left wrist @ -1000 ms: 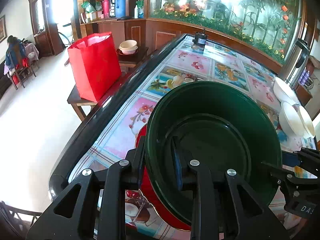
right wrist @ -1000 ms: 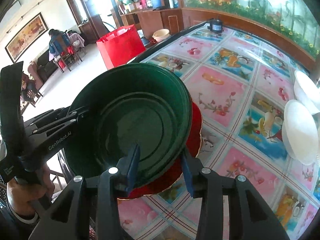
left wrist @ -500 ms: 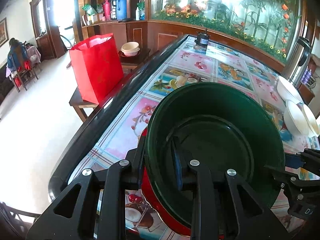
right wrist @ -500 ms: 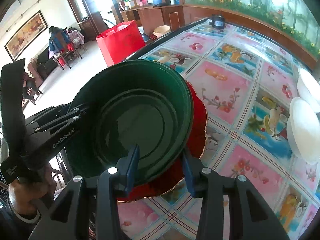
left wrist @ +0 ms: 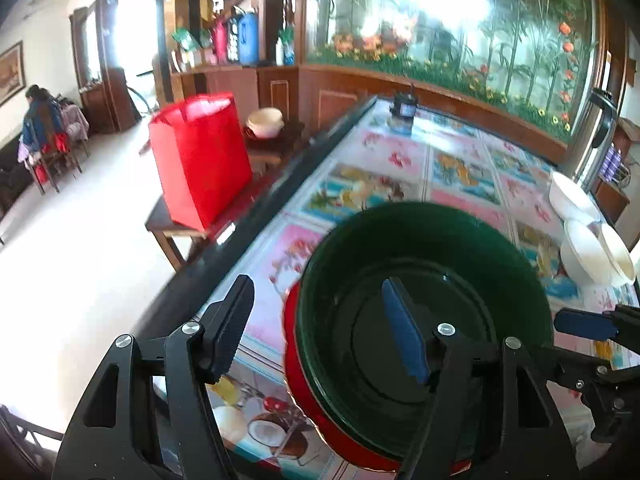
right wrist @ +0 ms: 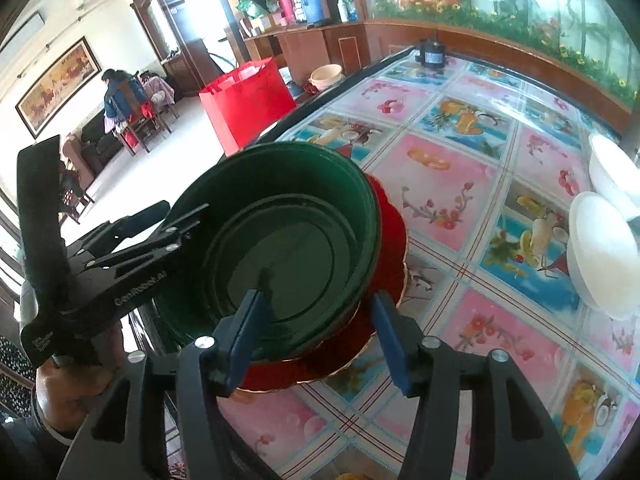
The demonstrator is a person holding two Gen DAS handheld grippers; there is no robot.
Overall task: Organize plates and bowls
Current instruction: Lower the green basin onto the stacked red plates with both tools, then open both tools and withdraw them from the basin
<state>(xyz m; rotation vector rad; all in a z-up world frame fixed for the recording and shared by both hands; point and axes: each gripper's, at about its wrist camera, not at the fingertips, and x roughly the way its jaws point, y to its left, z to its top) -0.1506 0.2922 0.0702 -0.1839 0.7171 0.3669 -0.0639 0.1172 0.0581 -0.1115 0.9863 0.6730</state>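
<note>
A dark green bowl (left wrist: 420, 280) rests on a red plate (left wrist: 294, 364) near the table's left edge; both also show in the right wrist view, bowl (right wrist: 288, 220) on plate (right wrist: 390, 232). My left gripper (left wrist: 320, 328) is open, its jaws spread wide across the bowl's near rim, one finger outside and one over the inside. My right gripper (right wrist: 316, 340) is open, its blue pads on either side of the bowl's rim without touching it. White bowls (right wrist: 600, 248) lie tilted at the table's right.
The table (right wrist: 448, 168) has a fruit-patterned cloth and a dark left edge. A red bag (left wrist: 200, 164) stands on a low side table to the left with a cream bowl (left wrist: 265, 121) behind it. A small black device (right wrist: 430, 54) sits at the far end.
Both grippers have opened and let go of the green bowl's rim. The bowl now sits lower on the red plate. Both grippers have drawn back slightly.
</note>
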